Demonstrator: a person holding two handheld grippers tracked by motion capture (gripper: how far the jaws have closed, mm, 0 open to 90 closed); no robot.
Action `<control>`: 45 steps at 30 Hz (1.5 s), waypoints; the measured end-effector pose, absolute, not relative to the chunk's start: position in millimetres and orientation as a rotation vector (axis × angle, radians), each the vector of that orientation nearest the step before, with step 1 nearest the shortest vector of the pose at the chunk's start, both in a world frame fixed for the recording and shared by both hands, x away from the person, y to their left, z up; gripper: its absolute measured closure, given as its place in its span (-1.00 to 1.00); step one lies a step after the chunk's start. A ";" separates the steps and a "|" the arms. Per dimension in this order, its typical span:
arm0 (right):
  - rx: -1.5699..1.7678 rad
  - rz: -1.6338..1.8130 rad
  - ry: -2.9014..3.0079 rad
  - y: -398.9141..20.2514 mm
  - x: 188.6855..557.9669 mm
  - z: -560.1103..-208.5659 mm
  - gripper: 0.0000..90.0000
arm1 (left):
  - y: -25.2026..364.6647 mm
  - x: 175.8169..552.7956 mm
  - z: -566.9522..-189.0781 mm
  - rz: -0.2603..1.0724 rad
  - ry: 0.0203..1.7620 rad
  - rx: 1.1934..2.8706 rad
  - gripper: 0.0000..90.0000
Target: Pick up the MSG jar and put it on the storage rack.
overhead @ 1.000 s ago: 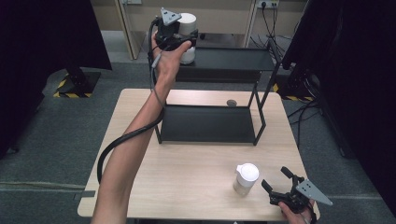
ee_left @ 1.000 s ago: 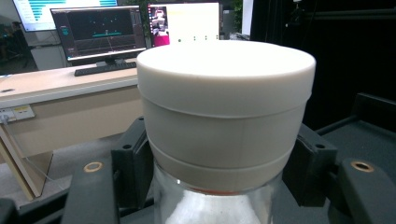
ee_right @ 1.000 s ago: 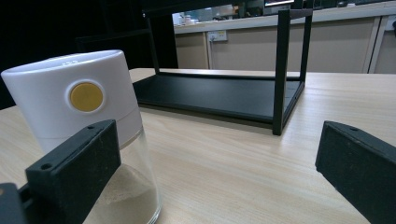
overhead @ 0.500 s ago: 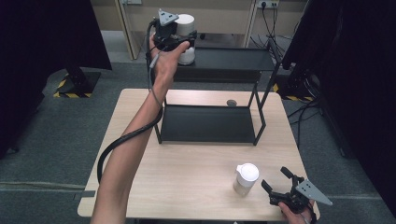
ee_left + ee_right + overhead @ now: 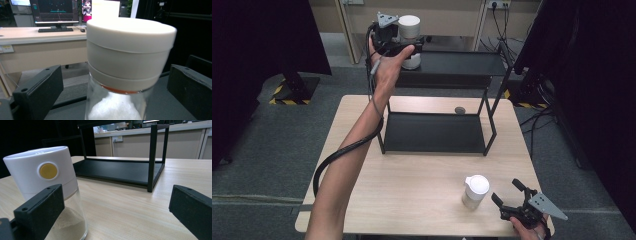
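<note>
Two hand-held grippers in play. Left hand-held gripper (image 5: 412, 47) is up at the top shelf (image 5: 462, 67) of the black rack (image 5: 492, 135). Its jaws have just been opening and now stand wide on either side of a jar (image 5: 410, 42), pads clear of it on both sides in the left gripper view. That jar (image 5: 125, 75) stands upright on the shelf: clear glass body, broad white screw lid, thin orange ring under the lid, white powder or granules inside. Fill level hard to judge, since the lower body is cut off.

Right hand-held gripper (image 5: 512, 200) sits low at the near right corner of the desk (image 5: 412, 200), jaws spread wide with nothing between them. Just beside it, to its left in the high view, stands a second container (image 5: 475, 191), upright on the desk and apart from the jaws. In the right gripper view this container (image 5: 50, 190) has a tall white cap with a round yellow dot on its side and a clear glass base holding a slanted heap of pale beige powder, filling the bottom part.

Rack's lower tray (image 5: 432, 132) rests on the desk. One small dark round item (image 5: 459, 110) lies on the desk behind the tray; can't tell what it is.
</note>
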State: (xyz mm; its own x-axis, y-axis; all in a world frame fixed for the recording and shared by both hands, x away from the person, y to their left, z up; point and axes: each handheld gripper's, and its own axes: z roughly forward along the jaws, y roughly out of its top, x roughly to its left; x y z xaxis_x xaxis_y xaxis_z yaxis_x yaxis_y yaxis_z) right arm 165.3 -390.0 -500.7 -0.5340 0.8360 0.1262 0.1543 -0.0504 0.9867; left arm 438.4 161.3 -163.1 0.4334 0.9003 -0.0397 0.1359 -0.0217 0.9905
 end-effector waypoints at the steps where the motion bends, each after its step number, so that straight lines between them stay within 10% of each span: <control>1: 1.054 1.631 1.688 -389.8 165.2 -500.7 -0.99 | 161.8 437.4 -163.4 0.793 0.963 1.479 -1.00; 45: 1.053 1.633 1.691 -387.8 165.3 -500.6 -0.99 | 188.1 369.2 -196.4 0.663 0.779 1.491 -1.00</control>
